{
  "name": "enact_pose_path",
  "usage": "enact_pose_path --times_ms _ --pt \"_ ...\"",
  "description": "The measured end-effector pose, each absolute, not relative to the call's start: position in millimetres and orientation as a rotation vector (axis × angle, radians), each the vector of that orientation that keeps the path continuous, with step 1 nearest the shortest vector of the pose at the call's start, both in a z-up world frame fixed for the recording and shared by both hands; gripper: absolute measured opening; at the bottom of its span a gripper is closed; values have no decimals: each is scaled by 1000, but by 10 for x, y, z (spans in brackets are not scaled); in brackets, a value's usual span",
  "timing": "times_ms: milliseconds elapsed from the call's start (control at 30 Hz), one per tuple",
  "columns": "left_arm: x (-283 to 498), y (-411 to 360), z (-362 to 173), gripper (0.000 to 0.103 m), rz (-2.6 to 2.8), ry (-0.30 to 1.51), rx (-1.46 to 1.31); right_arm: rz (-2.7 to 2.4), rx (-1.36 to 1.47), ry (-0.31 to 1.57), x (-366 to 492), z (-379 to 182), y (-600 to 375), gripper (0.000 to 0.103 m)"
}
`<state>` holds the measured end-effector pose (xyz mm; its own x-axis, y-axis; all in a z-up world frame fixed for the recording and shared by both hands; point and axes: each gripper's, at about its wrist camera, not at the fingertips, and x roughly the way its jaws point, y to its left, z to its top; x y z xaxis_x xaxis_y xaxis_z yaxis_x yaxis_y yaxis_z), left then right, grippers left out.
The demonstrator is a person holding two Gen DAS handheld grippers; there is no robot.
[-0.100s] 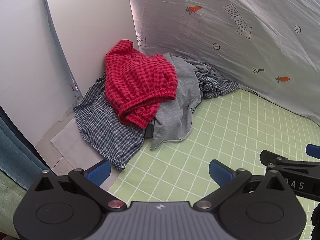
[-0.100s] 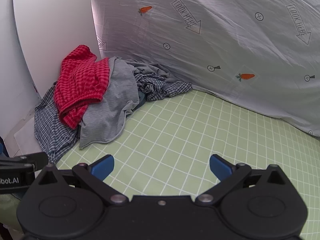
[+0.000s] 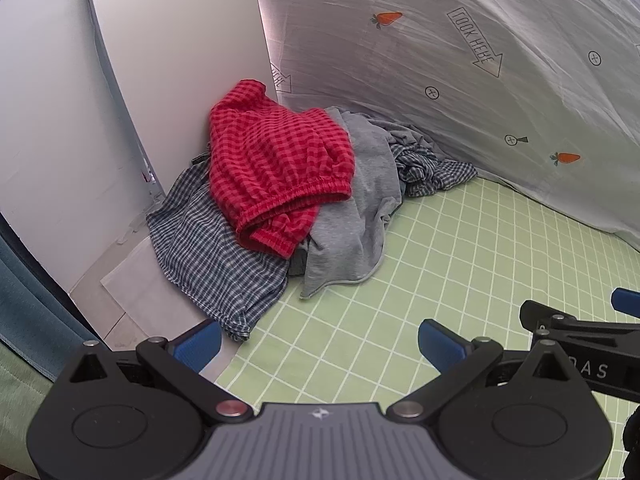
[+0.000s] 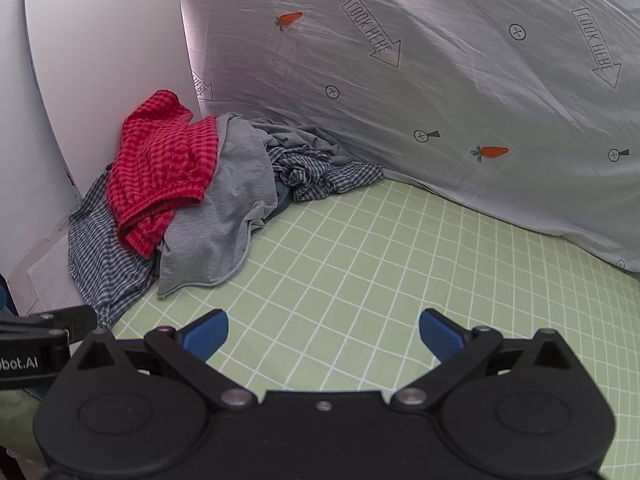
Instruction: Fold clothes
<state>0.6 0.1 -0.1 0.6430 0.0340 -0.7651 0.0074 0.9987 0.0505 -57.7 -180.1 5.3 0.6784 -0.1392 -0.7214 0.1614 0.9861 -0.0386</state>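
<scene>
A heap of clothes lies in the far left corner of the green checked sheet (image 3: 460, 272) (image 4: 380, 272). On top is a red checked garment (image 3: 276, 164) (image 4: 160, 168). A grey top (image 3: 360, 216) (image 4: 224, 224) drapes beside it, over a blue plaid garment (image 3: 212, 256) (image 4: 100, 264). More plaid cloth (image 4: 324, 176) is bunched behind. My left gripper (image 3: 320, 344) stands open short of the heap, nothing between its blue pads (image 3: 200, 342). My right gripper (image 4: 324, 332) is open too, over bare sheet, empty. Part of the right gripper (image 3: 580, 344) shows at the left wrist view's right edge.
A pale grey sheet printed with carrots and arrows (image 3: 480, 80) (image 4: 440, 100) rises behind the bed. White wall panels (image 3: 120, 100) close the left side. A teal curtain (image 3: 24, 304) hangs at the near left, beside a strip of floor tiles (image 3: 132, 292).
</scene>
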Motion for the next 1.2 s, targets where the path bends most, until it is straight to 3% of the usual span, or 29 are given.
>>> enact_pose_path --times_ms 1200 --pt "26 1 -2 103 7 886 43 -173 29 816 -567 31 -1832 103"
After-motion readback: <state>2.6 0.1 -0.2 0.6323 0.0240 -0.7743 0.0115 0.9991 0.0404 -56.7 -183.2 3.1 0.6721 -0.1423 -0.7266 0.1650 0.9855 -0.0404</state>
